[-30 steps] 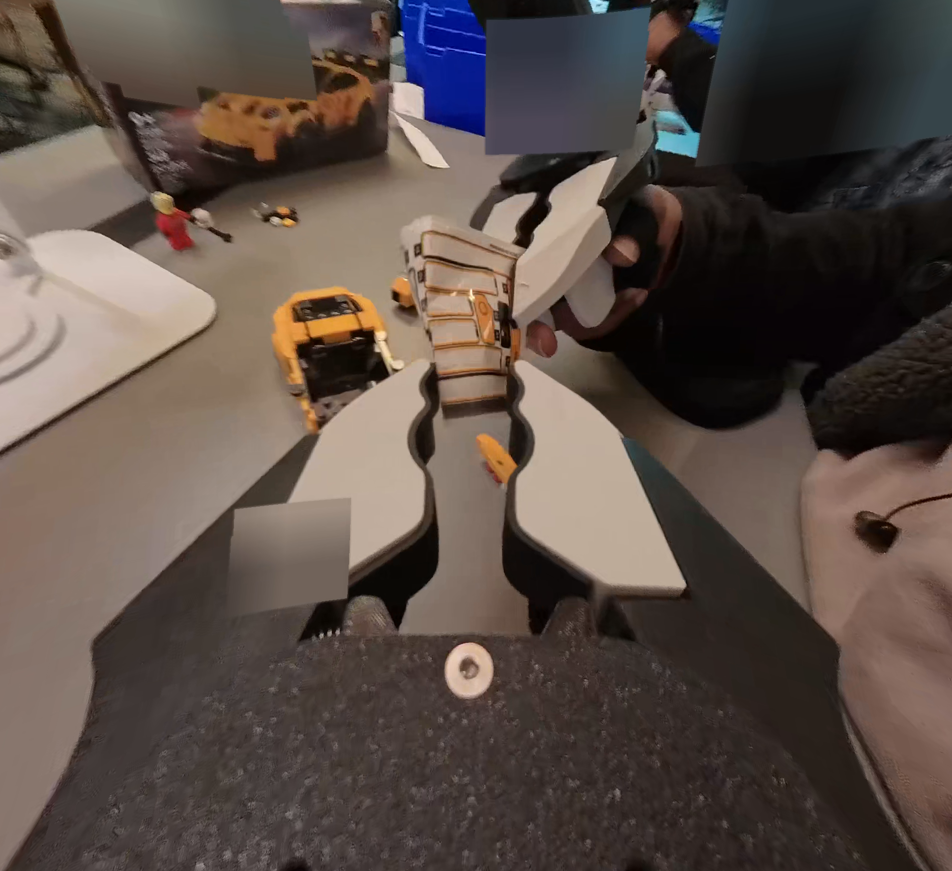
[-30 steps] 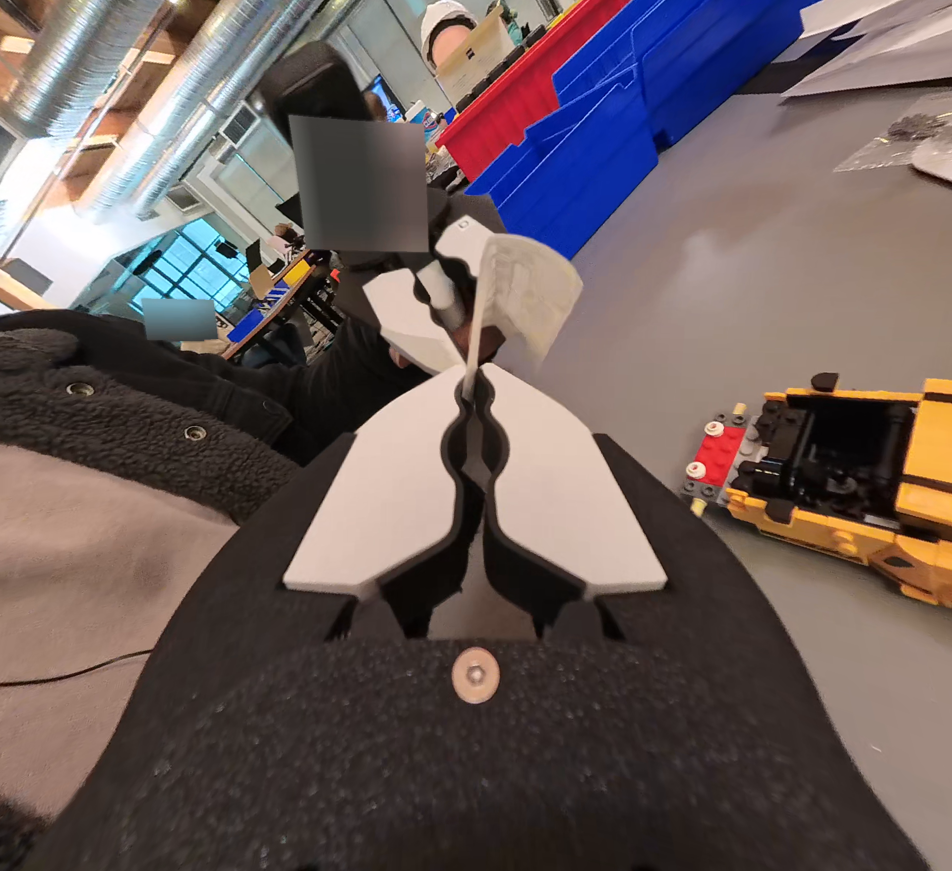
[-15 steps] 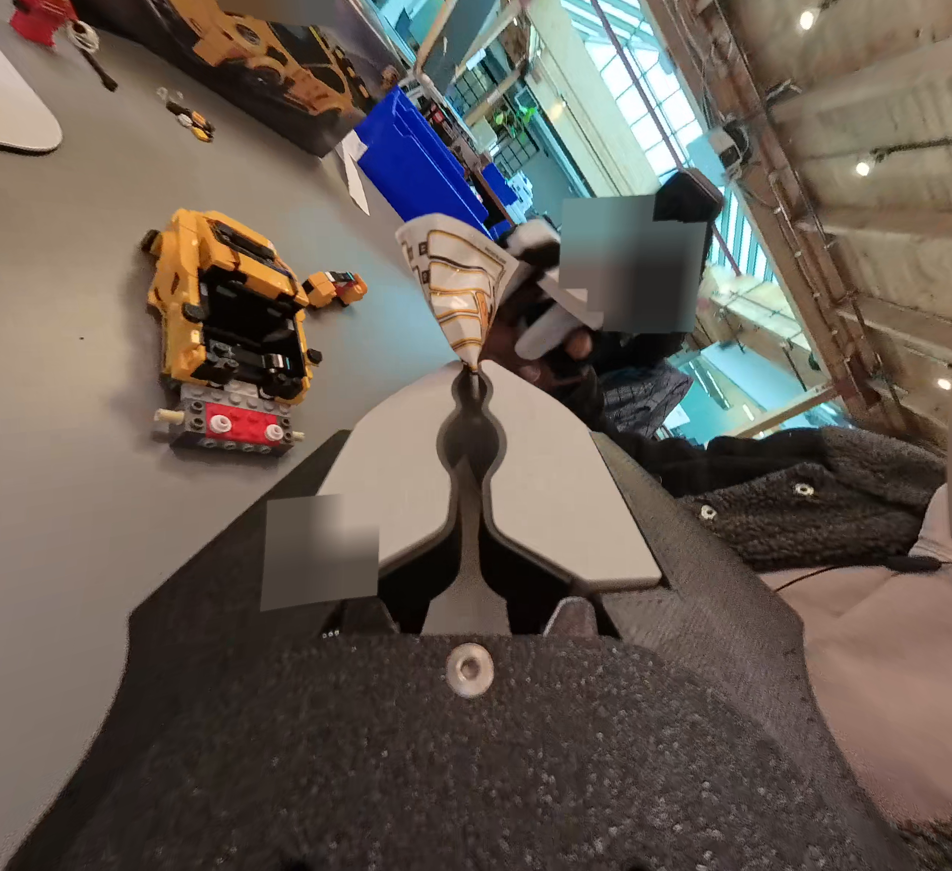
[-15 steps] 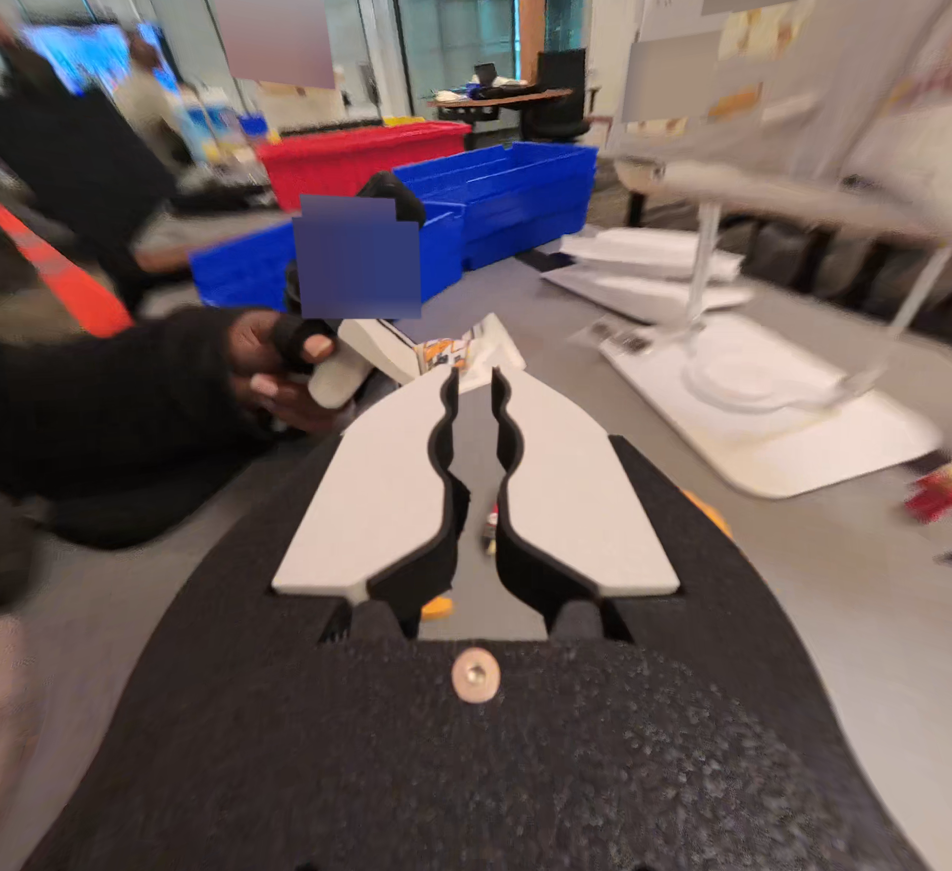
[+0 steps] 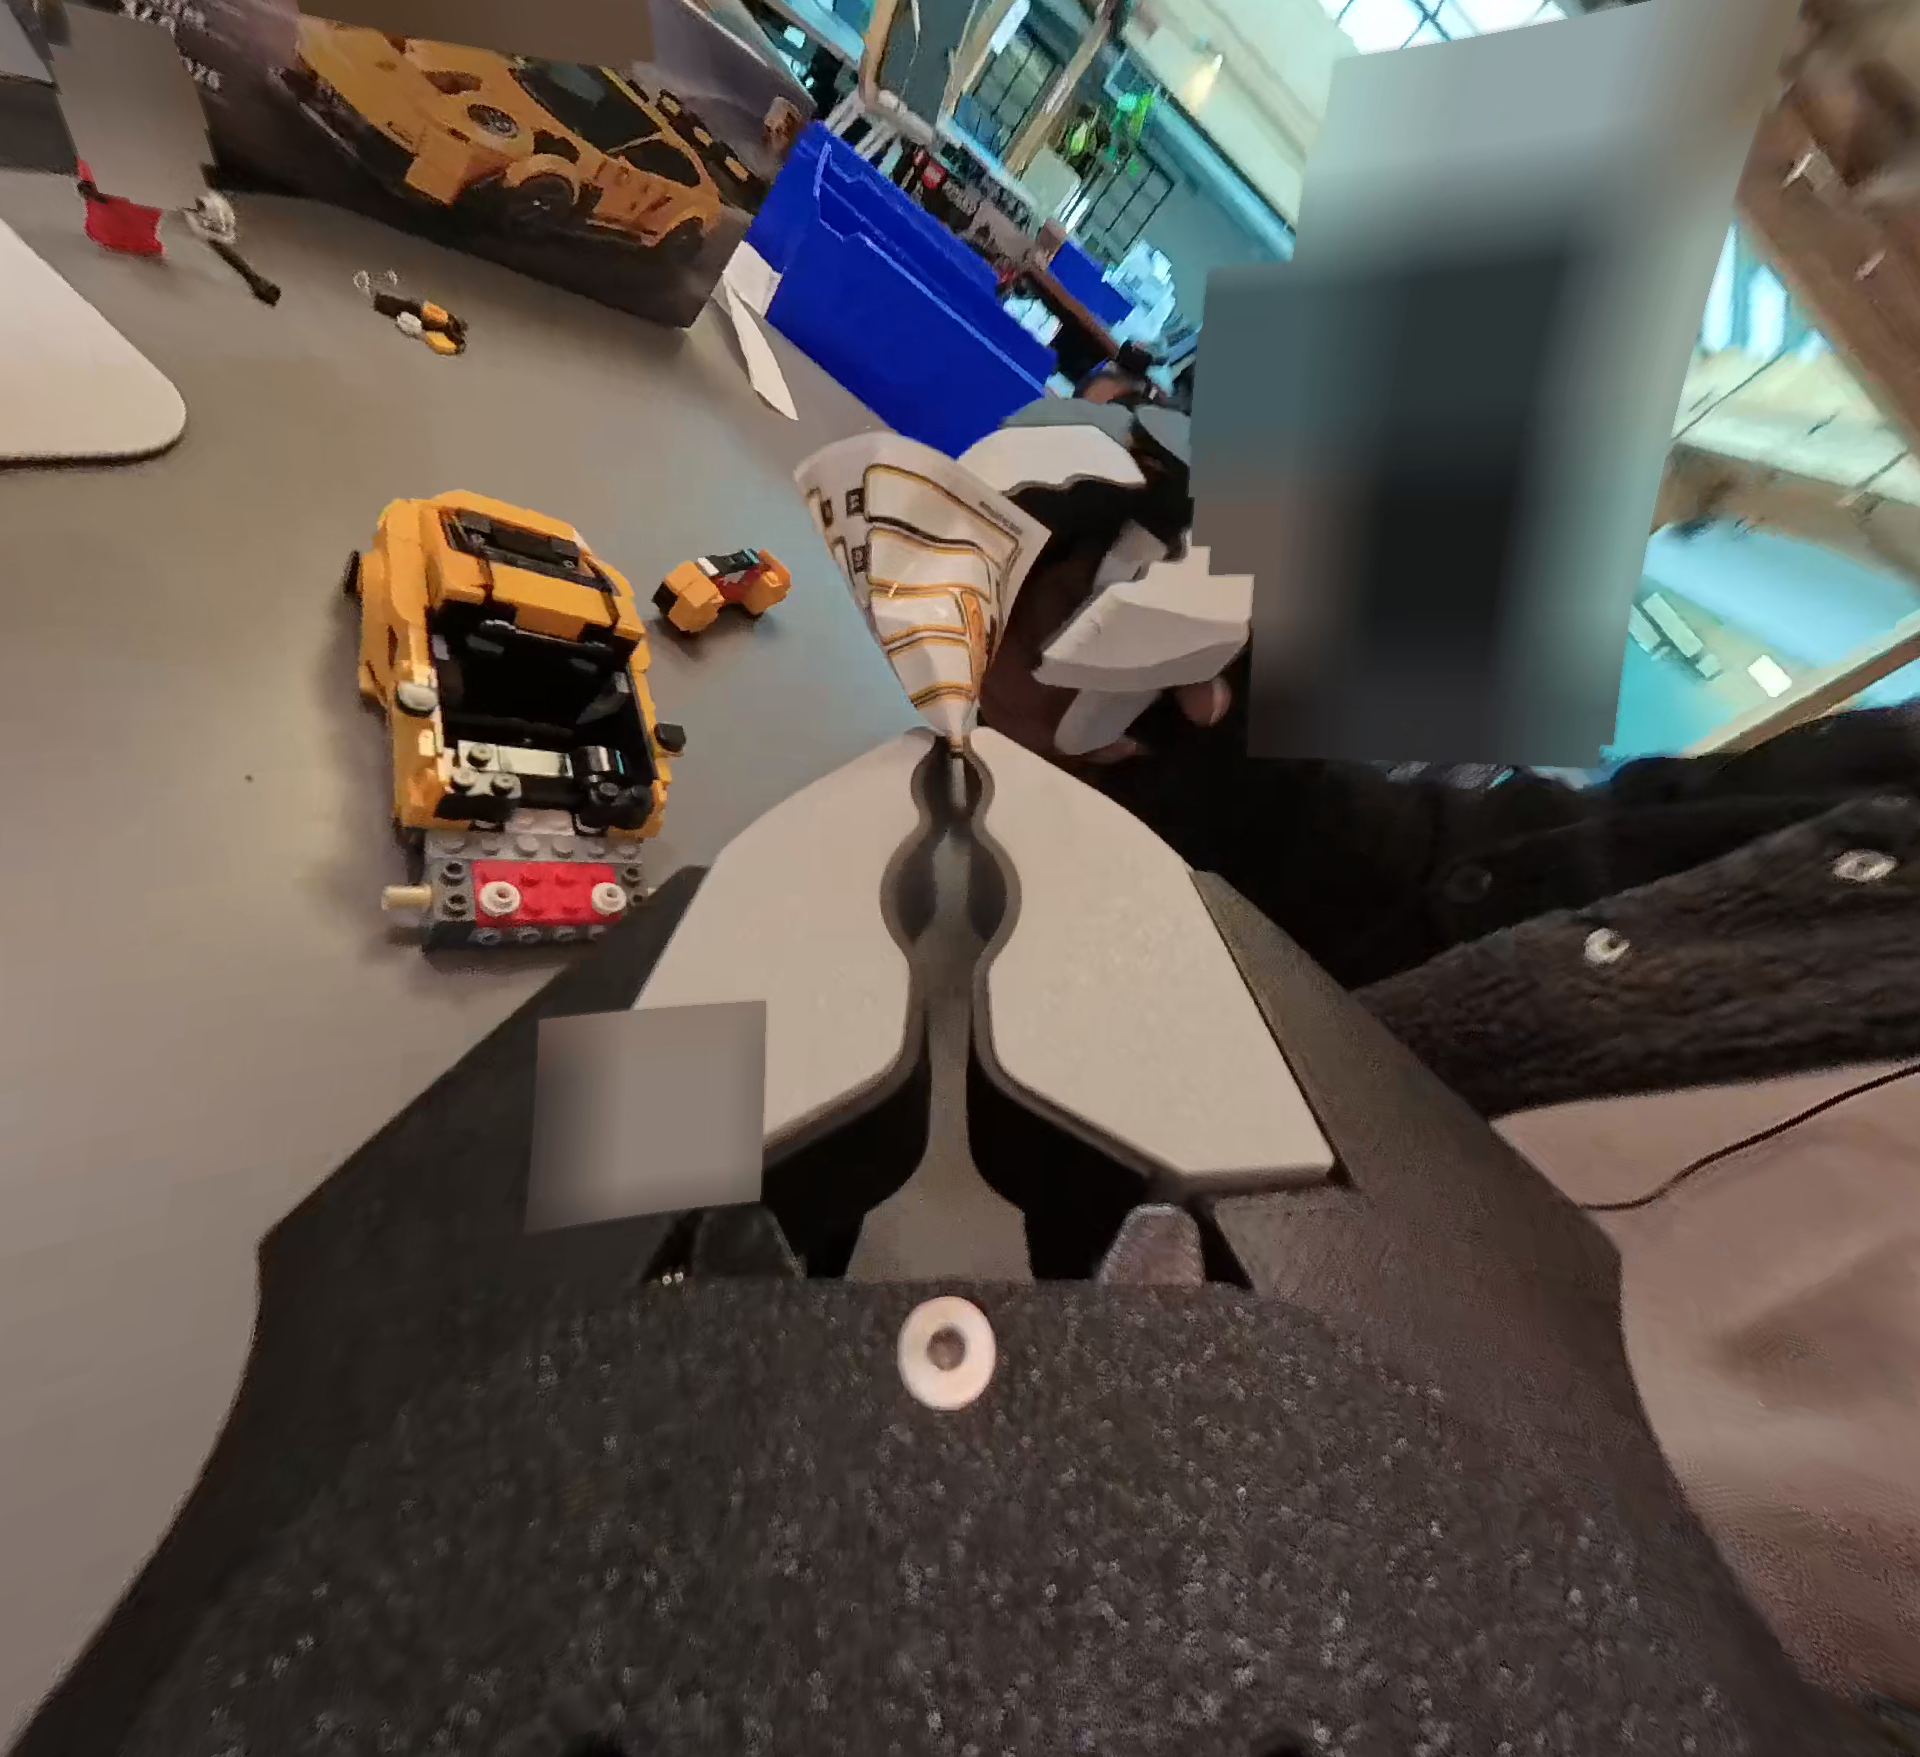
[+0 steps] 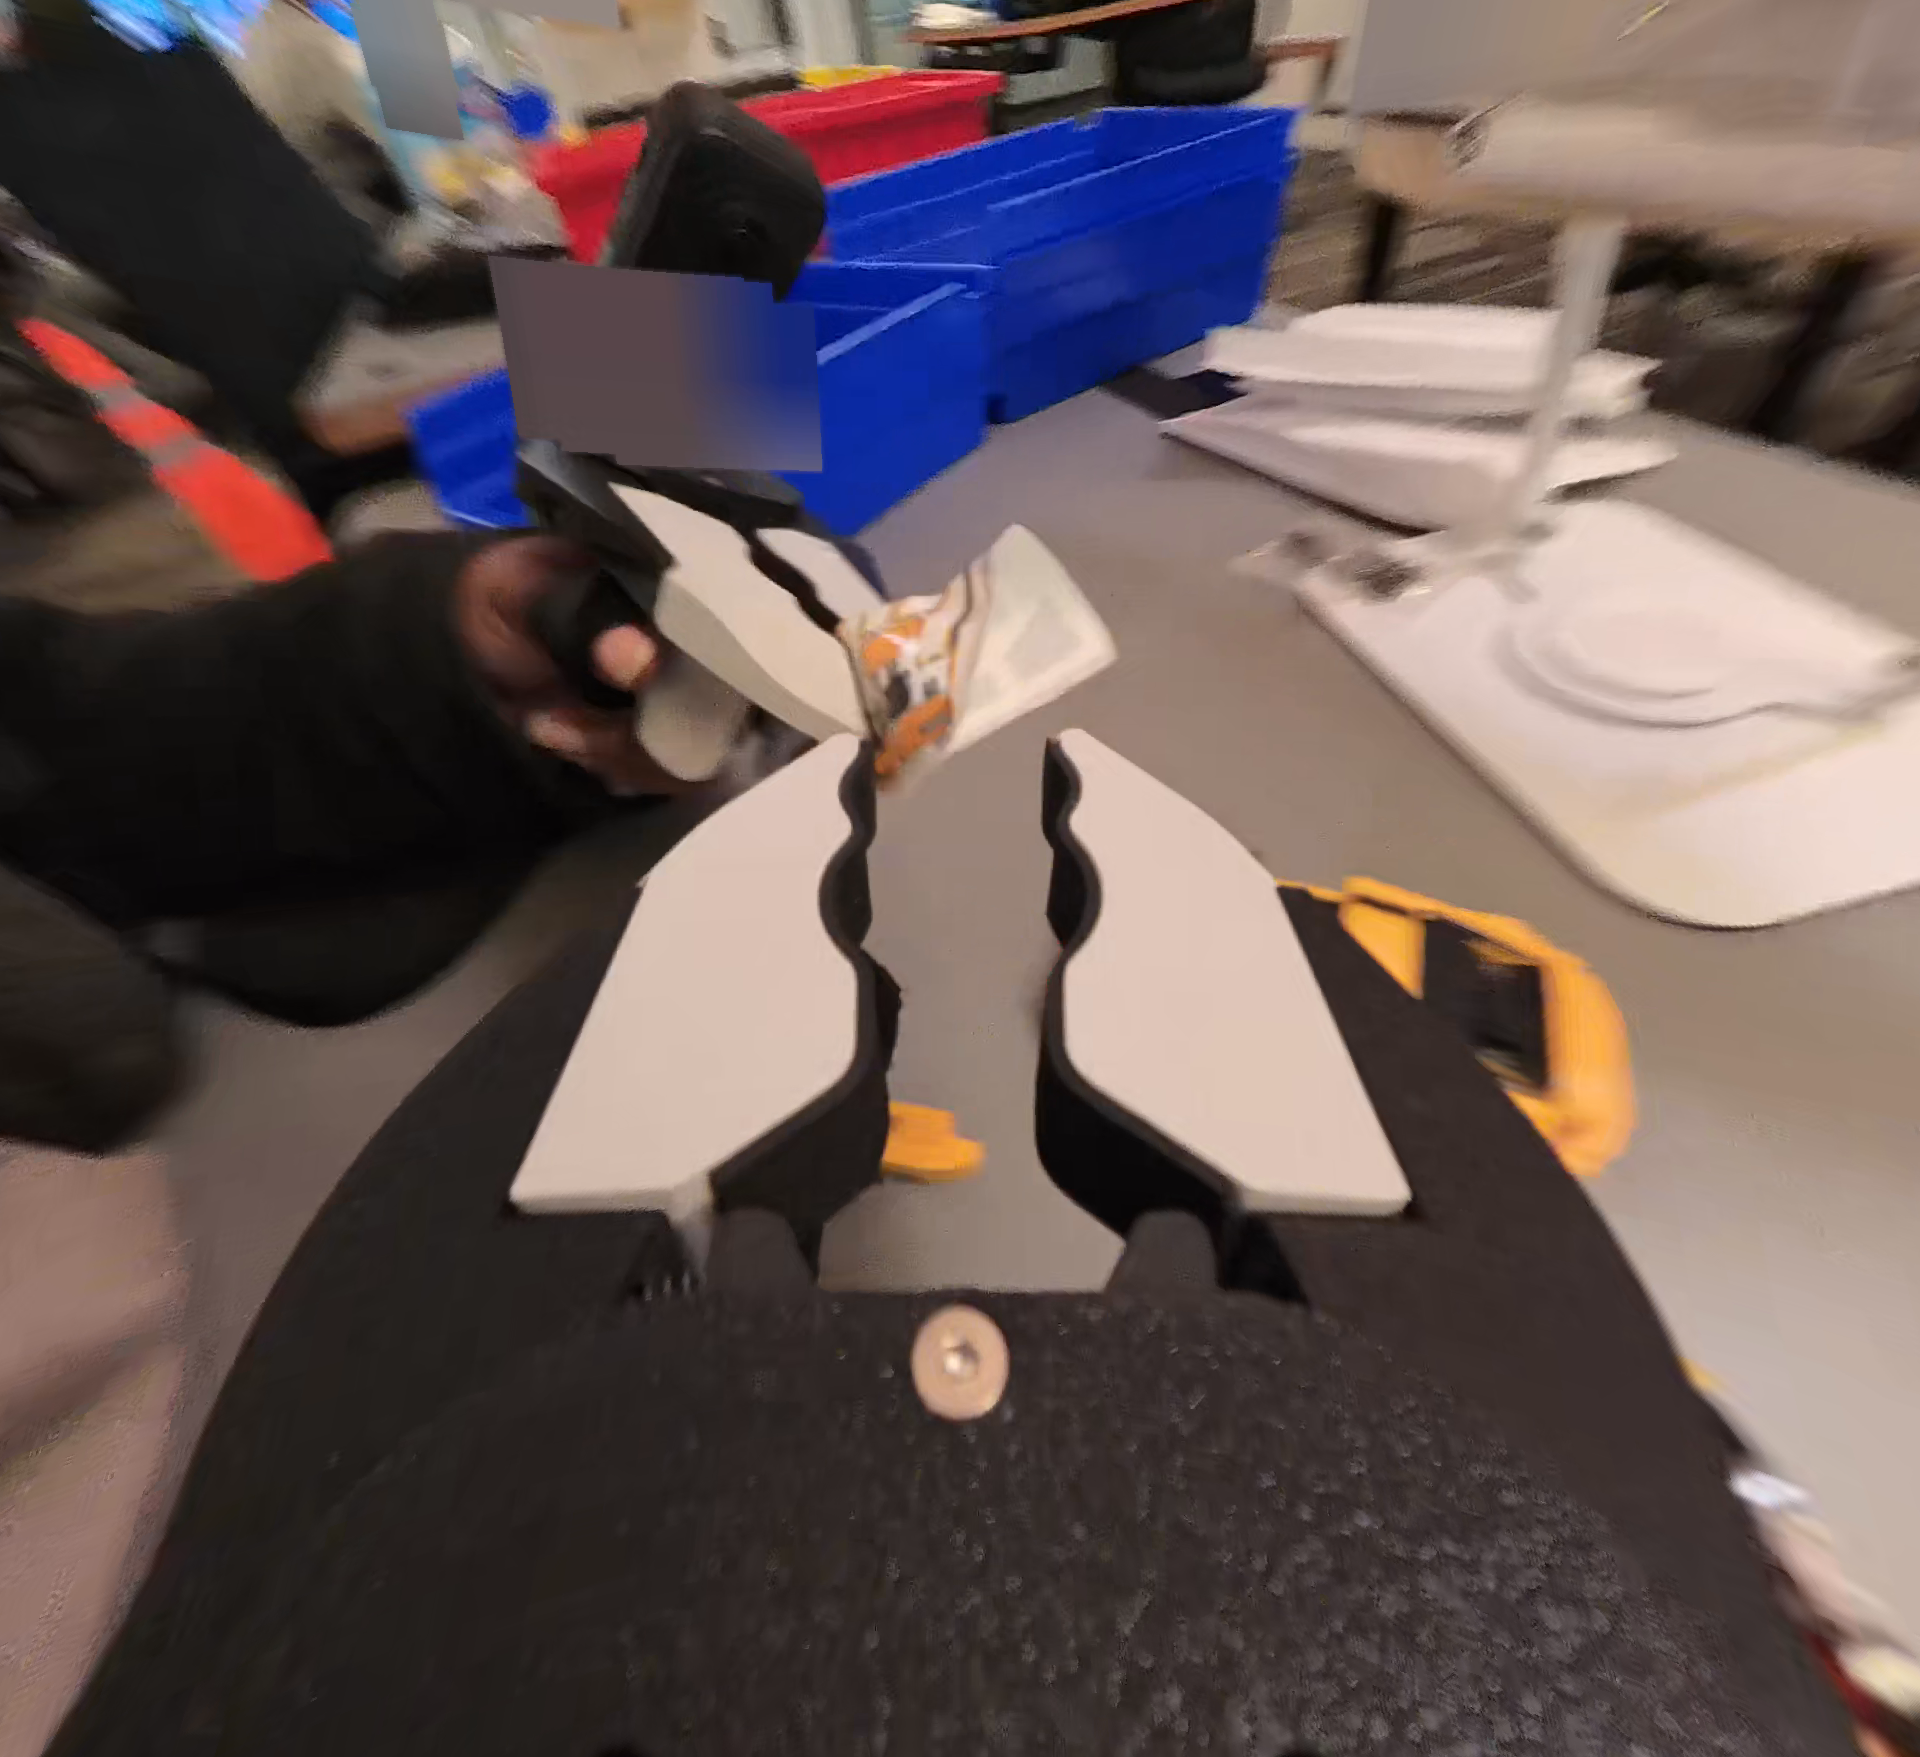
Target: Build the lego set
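My left gripper [image 5: 951, 753] is shut on the bottom corner of a white sticker sheet [image 5: 925, 585] with orange outlines and holds it upright above the table. In the right wrist view the left gripper [image 6: 854, 705] holds the sheet [image 6: 987, 658] just beyond my right gripper [image 6: 961, 757], which is open and empty. One of the right gripper's fingers [image 5: 1143, 637] shows behind the sheet. The partly built yellow lego car [image 5: 499, 668] lies on the grey table left of the left gripper, and also shows in the right wrist view [image 6: 1496, 1011].
A small orange sub-assembly [image 5: 722, 585] lies beside the car. The lego box [image 5: 468, 107] and blue bins [image 5: 894, 294] stand at the back. A white stand base [image 6: 1662, 699] is to the right. A small orange piece [image 6: 925, 1151] lies under the right gripper. Only a small space, under 4 cm, lies between the two pairs of fingers.
The sheet passed from the right gripper to the left: the left gripper shut on it and lifted, and the right gripper let go and opened wide.
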